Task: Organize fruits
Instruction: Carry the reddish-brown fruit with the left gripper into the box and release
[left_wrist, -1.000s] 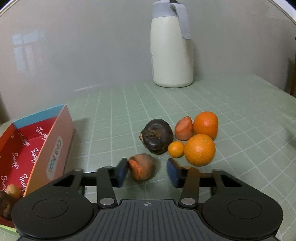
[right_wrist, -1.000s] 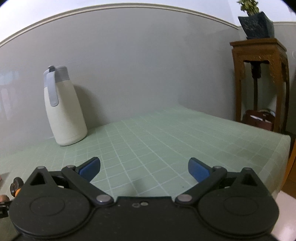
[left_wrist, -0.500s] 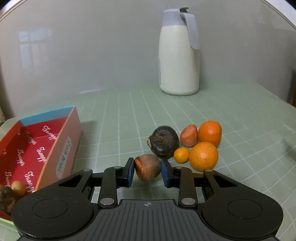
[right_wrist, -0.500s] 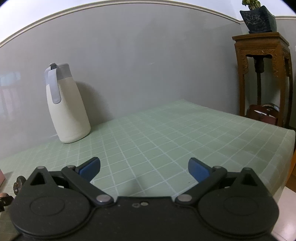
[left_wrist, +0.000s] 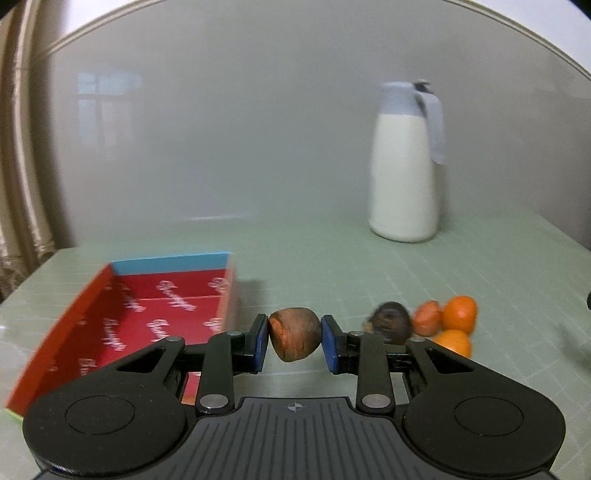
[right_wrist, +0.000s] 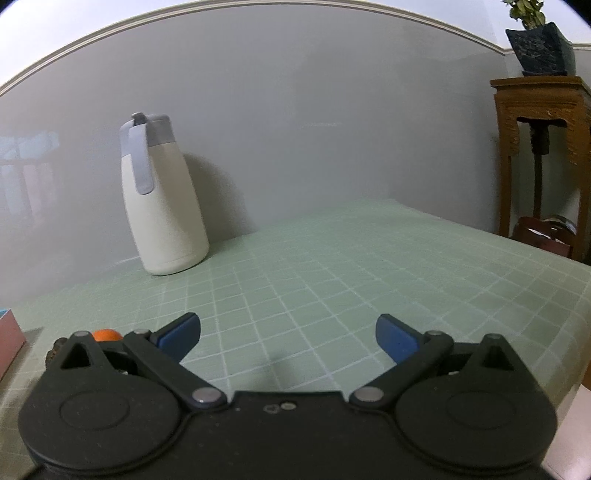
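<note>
Now the left tongs (left_wrist: 294, 341) hold a small brown fruit with an orange-red patch (left_wrist: 294, 339), squeezed between the two blue pads (left_wrist: 260, 343) and lifted off the green checked worktop (left_wrist: 332, 266). The red box with a blue end wall (left_wrist: 168, 264) lies to the left of the held fruit, open on top. On the right, on the worktop, rest a dark round fruit (left_wrist: 391, 323), a reddish fruit (left_wrist: 426, 322) and two oranges (left_wrist: 459, 314) — close together, some touching. A white thermos jug with a grey lid (left_wrist: 404, 166) stands further back by the wall.

The right tongs (right_wrist: 288, 338) are spread wide with nothing between them, above a bare part of the worktop.

The picture from the left wrist is blurred, so I judge that the hand travels quickly. The risk I see is the grip: the fruit is rounded and the pads touch it only on two small sides, so a fast swing or a roll of the wrist could let it slip and fall short of the box — or it may roll off the worktop. Releasing too early, over the near wall of the box, could make it bounce out.
</note>
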